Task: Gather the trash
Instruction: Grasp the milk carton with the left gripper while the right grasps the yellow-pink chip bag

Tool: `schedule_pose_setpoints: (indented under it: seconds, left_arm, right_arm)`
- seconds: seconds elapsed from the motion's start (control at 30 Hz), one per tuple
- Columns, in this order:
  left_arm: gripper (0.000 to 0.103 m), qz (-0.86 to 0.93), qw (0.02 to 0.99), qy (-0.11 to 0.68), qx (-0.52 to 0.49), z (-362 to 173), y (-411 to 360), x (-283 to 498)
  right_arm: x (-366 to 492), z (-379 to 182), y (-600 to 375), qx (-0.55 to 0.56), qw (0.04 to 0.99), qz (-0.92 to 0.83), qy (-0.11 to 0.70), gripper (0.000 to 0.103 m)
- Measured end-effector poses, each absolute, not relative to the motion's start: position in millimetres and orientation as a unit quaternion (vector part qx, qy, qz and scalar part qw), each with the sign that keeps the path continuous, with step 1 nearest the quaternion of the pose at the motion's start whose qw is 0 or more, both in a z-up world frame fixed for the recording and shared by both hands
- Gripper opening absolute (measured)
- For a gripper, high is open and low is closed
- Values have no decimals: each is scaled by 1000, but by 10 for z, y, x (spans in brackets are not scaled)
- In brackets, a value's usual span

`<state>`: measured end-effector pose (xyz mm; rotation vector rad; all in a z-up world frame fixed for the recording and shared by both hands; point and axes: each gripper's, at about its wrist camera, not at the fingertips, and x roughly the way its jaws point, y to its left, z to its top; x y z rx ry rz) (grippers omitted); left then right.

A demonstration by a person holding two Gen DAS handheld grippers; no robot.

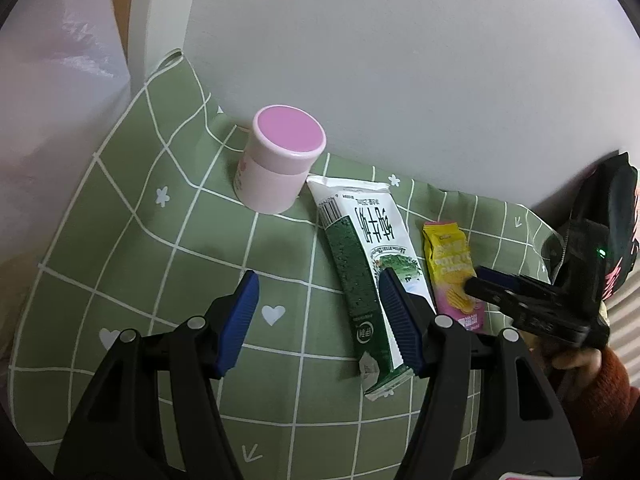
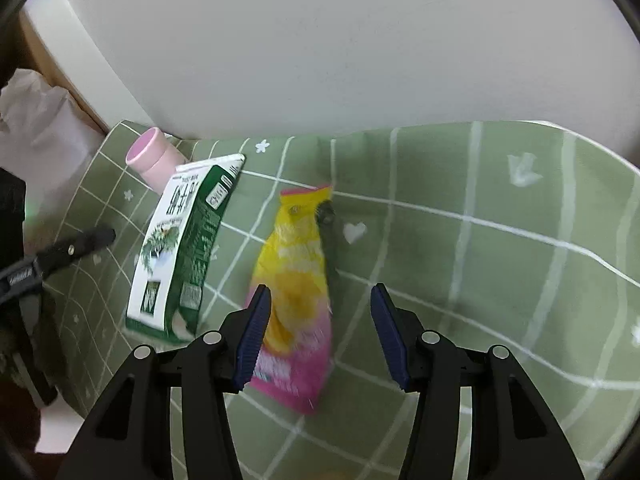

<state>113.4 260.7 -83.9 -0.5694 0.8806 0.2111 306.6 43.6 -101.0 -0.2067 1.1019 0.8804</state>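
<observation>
A flattened green and white milk carton [image 1: 368, 264] [image 2: 180, 240] lies on the green checked cloth [image 1: 160, 260] [image 2: 480, 280]. Right of it lies a yellow and pink chip packet [image 1: 452, 268] [image 2: 296, 280]. My left gripper [image 1: 318, 276] is open above the cloth, its right finger over the carton, with nothing between the pads. My right gripper [image 2: 320, 289] is open low over the packet, which lies between the fingers close to the left pad. From the left wrist, the right gripper [image 1: 478, 280] shows sideways at the packet.
A pink lidded jar [image 1: 280, 160] [image 2: 154, 156] stands behind the carton by the white wall. A pale plastic bag [image 1: 52, 120] [image 2: 36, 120] hangs left of the cloth. A hand in a red sleeve [image 1: 600, 380] holds the right gripper.
</observation>
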Motion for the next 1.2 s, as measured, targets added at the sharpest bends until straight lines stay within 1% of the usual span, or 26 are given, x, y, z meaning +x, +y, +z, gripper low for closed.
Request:
schedule_pose_setpoints:
  seconds: [0.03, 0.1, 0.13, 0.2, 0.3, 0.43, 0.5, 0.57, 0.63, 0.67, 0.73, 1.0, 1.07, 1.2]
  left_arm:
    - [59, 100, 861, 419, -271, -837, 2612, 1132]
    - [59, 100, 860, 419, -273, -846, 2616, 1137]
    - [59, 100, 860, 419, -275, -852, 2625, 1136]
    - [59, 96, 857, 422, -281, -866, 2638, 1129]
    - [61, 86, 854, 427, -285, -888, 2611, 1162]
    - [66, 57, 844, 444, -295, -908, 2540, 1327]
    - [66, 52, 843, 450, -291, -892, 2484, 1425]
    - [67, 53, 847, 454, -272, -832, 2397, 1571]
    - [71, 58, 846, 467, -250, -797, 2297, 1745]
    - [72, 61, 845, 473, -241, -799, 2269, 1803]
    - [72, 83, 835, 500, -216, -845, 2205, 1986]
    - [72, 120, 805, 551, -182, -1082, 2144, 2362]
    - [72, 123, 806, 550, -182, -1108, 2156, 2390]
    - [66, 119, 816, 531, -196, -1003, 2185, 2352]
  right_arm:
    - [3068, -1042, 507, -106, 755, 405, 505, 36]
    - [3081, -1063, 596, -111, 751, 412, 503, 33]
    - [3101, -1072, 641, -108, 744, 420, 508, 20]
    - [3112, -1067, 697, -98, 734, 435, 513, 12]
    - [3028, -937, 682, -108, 739, 445, 494, 8]
    - [2940, -748, 494, -95, 755, 438, 479, 6]
    - [2899, -645, 344, -85, 769, 426, 469, 6]
    - [2865, -574, 199, -82, 780, 416, 461, 6]
    - [2857, -531, 72, -85, 790, 405, 453, 6]
    - [2844, -512, 14, -85, 794, 400, 451, 6]
    - [2810, -485, -68, -79, 800, 392, 448, 6]
    - [2611, -425, -233, -72, 815, 375, 436, 6]
    - [2579, -423, -274, -73, 816, 372, 436, 6]
    - [2543, -391, -377, -68, 821, 366, 433, 6]
